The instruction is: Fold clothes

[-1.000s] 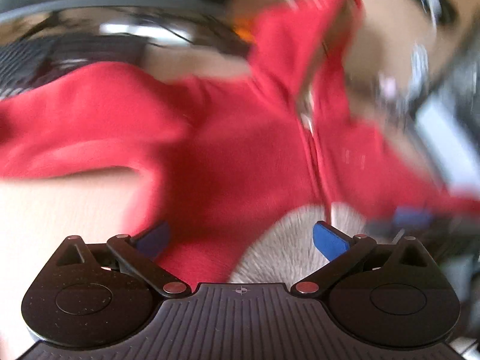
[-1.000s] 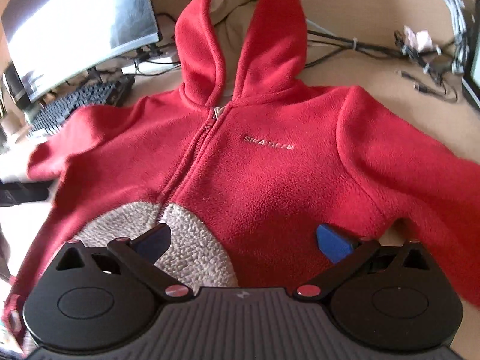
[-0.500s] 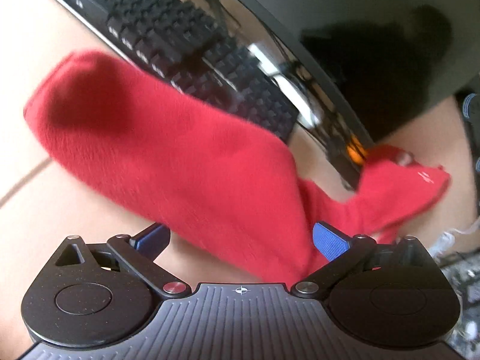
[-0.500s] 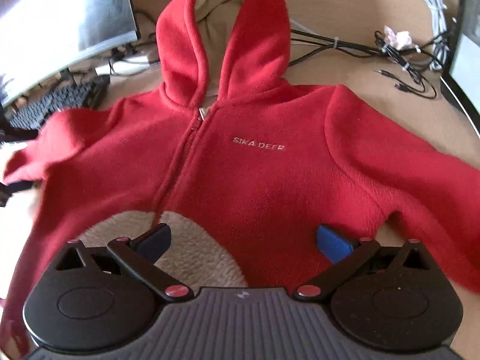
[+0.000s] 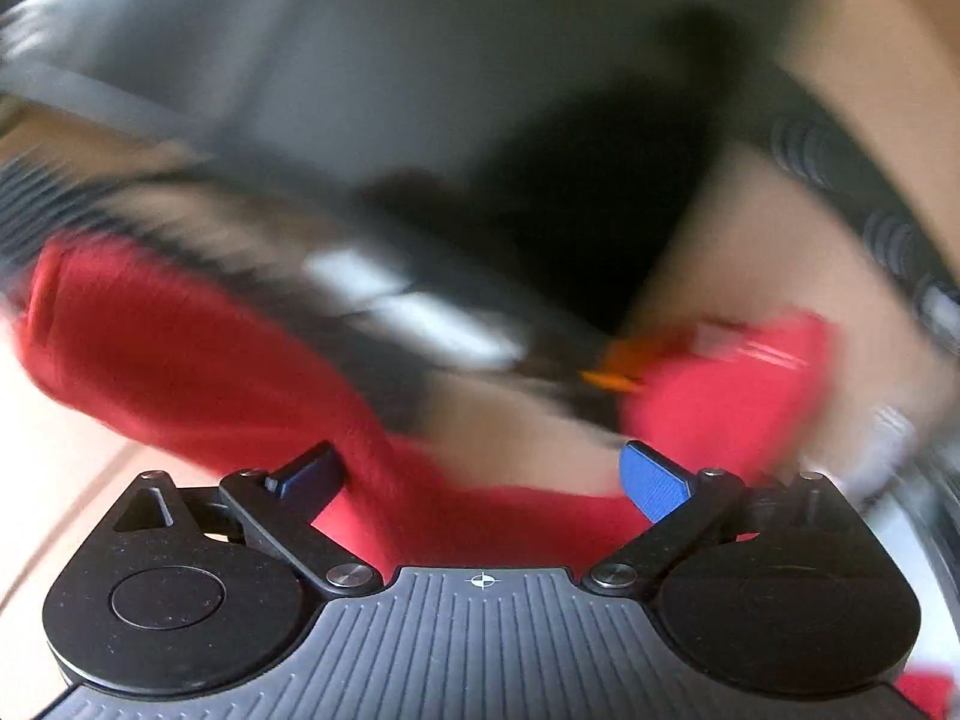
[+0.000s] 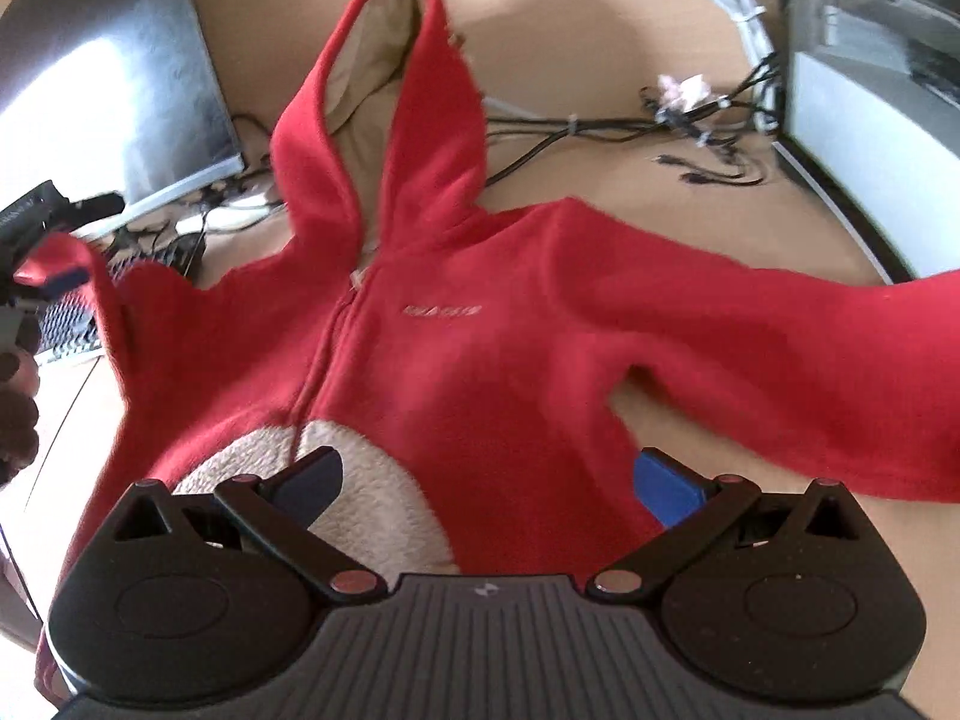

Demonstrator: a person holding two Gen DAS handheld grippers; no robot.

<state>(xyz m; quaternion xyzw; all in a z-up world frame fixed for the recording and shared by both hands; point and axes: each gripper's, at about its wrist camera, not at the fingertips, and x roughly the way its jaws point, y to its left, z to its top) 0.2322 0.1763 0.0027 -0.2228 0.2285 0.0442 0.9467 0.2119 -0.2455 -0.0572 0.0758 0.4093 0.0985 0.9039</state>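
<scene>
The red hoodie (image 6: 480, 360) is soft matt fleece with a rough cream sherpa patch (image 6: 372, 510) and a smoother tan hood lining (image 6: 366, 78), lying on a smooth matt wood-look worktop (image 6: 600, 30), while the right tongs (image 6: 486, 480) are matt black ribbed plastic with blue pads (image 6: 666, 492).

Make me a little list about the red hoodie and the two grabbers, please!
garment: red hoodie, lying front up, zipped, not folded yet
hood: hood points away, tan lining showing
tummy: fuzzy beige patch
left gripper: left gripper, fingers open, red sleeve running between them; picture is blurry
right gripper: right gripper, fingers open, over the lower front, holding nothing
surface: wooden table
nearby: cables, monitor
</scene>
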